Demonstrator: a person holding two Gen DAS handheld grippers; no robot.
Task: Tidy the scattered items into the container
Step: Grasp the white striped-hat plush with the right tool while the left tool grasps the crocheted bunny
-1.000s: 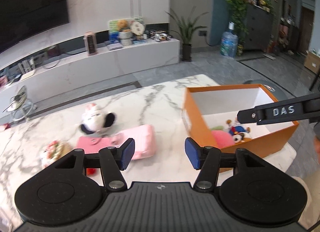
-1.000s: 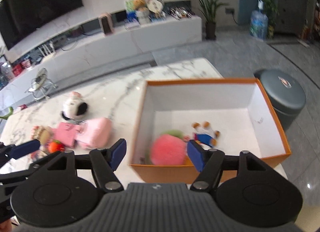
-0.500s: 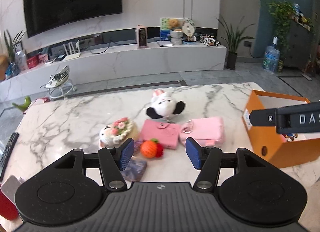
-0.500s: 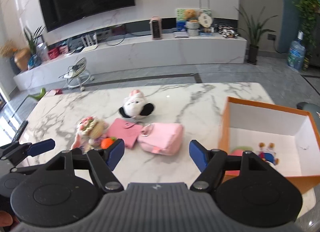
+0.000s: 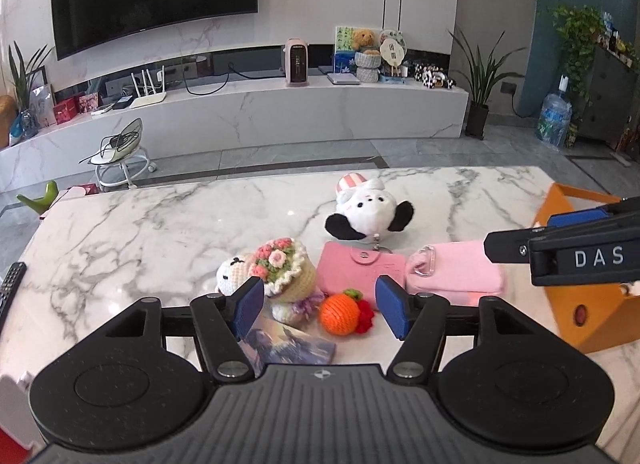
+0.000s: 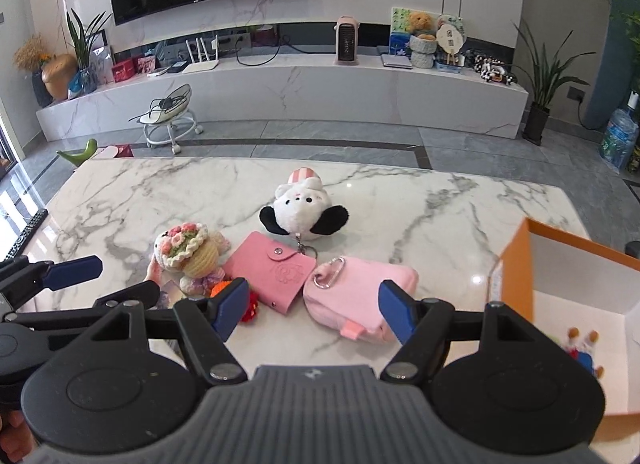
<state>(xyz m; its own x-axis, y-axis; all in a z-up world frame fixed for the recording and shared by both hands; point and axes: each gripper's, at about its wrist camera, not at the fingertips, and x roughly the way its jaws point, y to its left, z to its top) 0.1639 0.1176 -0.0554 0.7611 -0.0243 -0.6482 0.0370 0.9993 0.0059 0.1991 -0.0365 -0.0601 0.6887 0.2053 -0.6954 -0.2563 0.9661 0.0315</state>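
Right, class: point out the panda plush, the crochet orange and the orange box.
panda plush (image 5: 366,212), left wrist view, on its white face.
crochet orange (image 5: 339,314), left wrist view, on its round body.
orange box (image 6: 514,280), right wrist view, on its outer side wall.

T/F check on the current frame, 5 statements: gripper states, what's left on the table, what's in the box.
1. Both grippers are open and hold nothing. True: the left gripper and the right gripper each show a wide gap between the blue pads.
2. The panda plush is inside the orange box. False: it lies on the marble table, beyond the pink card holder.
3. The pink pouch lies between the card holder and the box. True.
4. The box is empty. False: a small figure toy is visible inside.
5. The orange crochet ball sits directly ahead of the left gripper. True.
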